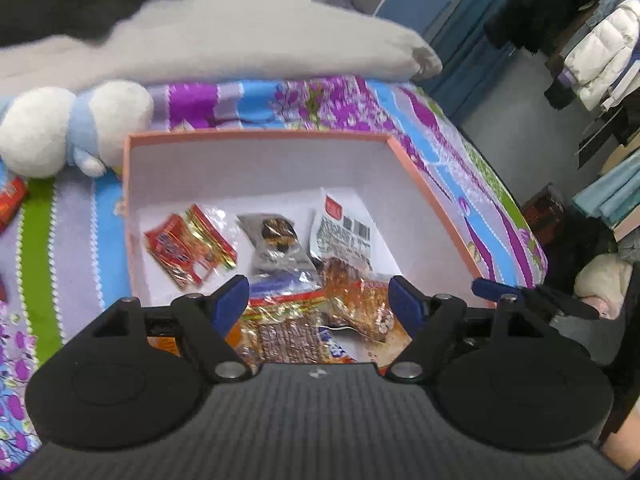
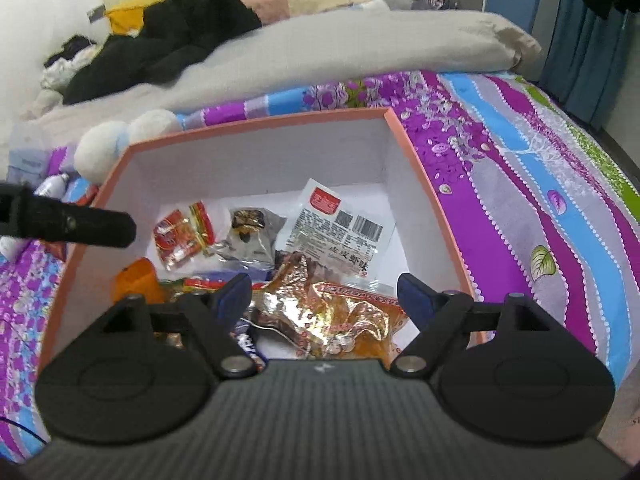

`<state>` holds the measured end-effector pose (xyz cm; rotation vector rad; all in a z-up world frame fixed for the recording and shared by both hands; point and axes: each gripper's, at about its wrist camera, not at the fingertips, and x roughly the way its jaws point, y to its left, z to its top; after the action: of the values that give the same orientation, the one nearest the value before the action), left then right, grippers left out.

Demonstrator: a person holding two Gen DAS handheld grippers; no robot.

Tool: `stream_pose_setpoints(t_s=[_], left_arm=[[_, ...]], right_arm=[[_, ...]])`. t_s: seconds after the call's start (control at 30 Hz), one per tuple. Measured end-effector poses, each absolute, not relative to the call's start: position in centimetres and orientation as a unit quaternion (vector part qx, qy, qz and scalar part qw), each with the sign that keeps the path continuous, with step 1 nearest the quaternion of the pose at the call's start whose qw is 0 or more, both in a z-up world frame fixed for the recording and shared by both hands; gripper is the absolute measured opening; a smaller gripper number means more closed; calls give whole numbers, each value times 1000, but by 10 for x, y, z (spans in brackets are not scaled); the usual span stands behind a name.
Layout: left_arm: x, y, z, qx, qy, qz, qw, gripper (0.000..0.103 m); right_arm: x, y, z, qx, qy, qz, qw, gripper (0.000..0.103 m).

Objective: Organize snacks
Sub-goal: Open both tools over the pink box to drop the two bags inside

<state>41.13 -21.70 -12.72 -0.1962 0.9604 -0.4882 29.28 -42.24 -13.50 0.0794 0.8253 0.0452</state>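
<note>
Both grippers, left (image 1: 319,300) and right (image 2: 325,300), gape wide and empty above the box (image 2: 416,160). Remaining snacks (image 2: 60,190) lie outside it, nearer the left.

A patterned bedsheet (image 1: 344,104) in purple, blue, grey and green stripes with flower prints fills the middle of both views. Above it, across the upper part of the frame, lies a grey quilt (image 1: 240,36), with a heap of black clothing (image 2: 180,36) on it at upper left of the right wrist view. A white and pale blue plush toy (image 1: 72,128) sits at the left edge. At far right hang clothes, among them a white padded jacket (image 1: 600,52), beside blue curtains (image 1: 476,44).
</note>
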Motion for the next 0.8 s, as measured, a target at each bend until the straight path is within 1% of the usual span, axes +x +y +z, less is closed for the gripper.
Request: stream_pose_setpoints(t_s=[0.43, 0.63, 0.8], left_arm=[[340, -179, -113, -84, 368, -220, 900, 80], [285, -139, -115, -104, 338, -180, 918, 80], [232, -98, -131, -141, 340, -139, 919, 80]], right_arm=[[216, -390, -121, 64, 314, 25, 947, 81], [182, -367, -113, 64, 284, 47, 956, 81], [150, -342, -109, 62, 257, 68, 962, 81]])
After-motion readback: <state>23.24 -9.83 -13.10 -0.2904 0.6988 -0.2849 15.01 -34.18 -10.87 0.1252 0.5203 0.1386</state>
